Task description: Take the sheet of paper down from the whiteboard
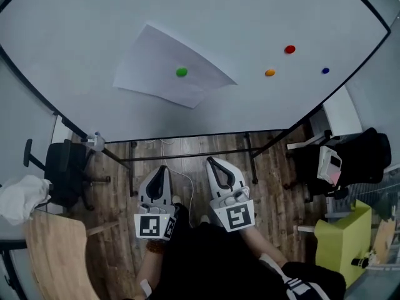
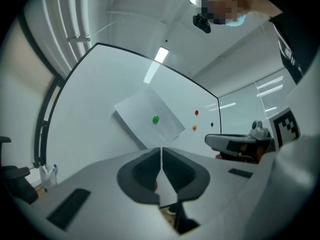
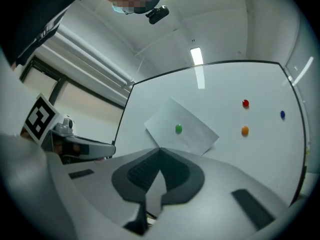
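Wood flooring runs beneath the whiteboard (image 1: 75, 30). On the board, left of its middle, the paper (image 1: 156, 61) hangs tilted under a green magnet (image 1: 181, 72). Short of the board, well apart from it, the left gripper (image 1: 164, 169) and right gripper (image 1: 210, 162) point at it, both jaws closed on nothing.
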Motion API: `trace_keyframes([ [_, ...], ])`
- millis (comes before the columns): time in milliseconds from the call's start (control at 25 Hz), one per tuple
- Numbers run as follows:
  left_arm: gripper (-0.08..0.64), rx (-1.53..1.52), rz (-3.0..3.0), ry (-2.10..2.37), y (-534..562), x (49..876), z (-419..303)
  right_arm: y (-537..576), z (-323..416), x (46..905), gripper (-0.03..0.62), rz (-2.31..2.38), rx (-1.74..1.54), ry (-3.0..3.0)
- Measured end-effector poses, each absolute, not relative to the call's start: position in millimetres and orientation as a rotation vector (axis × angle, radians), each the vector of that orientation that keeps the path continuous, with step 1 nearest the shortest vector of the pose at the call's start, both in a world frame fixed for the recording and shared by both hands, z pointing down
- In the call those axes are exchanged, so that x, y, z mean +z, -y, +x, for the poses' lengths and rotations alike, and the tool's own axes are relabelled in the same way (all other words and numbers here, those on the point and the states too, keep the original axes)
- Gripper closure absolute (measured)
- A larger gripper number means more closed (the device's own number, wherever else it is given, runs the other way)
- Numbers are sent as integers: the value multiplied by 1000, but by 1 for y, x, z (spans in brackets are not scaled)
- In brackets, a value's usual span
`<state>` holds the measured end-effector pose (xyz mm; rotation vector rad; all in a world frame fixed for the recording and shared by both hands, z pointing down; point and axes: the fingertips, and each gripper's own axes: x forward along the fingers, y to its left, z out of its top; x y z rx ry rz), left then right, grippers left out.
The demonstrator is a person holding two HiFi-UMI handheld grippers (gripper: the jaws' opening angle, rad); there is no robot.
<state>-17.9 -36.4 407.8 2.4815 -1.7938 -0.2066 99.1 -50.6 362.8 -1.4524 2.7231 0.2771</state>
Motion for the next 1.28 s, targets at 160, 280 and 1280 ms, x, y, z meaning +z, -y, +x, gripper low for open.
trace_keyframes([
  [160, 540, -264, 2529, 1750, 70, 399, -35, 72, 82, 359, 594, -1511, 336, -2719],
  [280, 540, -298, 2552, 1710, 88, 397, -46, 88, 71, 360, 594, -1572, 357, -2707],
  [1280, 540, -356, 2648, 1520, 189, 405, -79, 179, 57, 339, 594, -1787, 588, -2584],
])
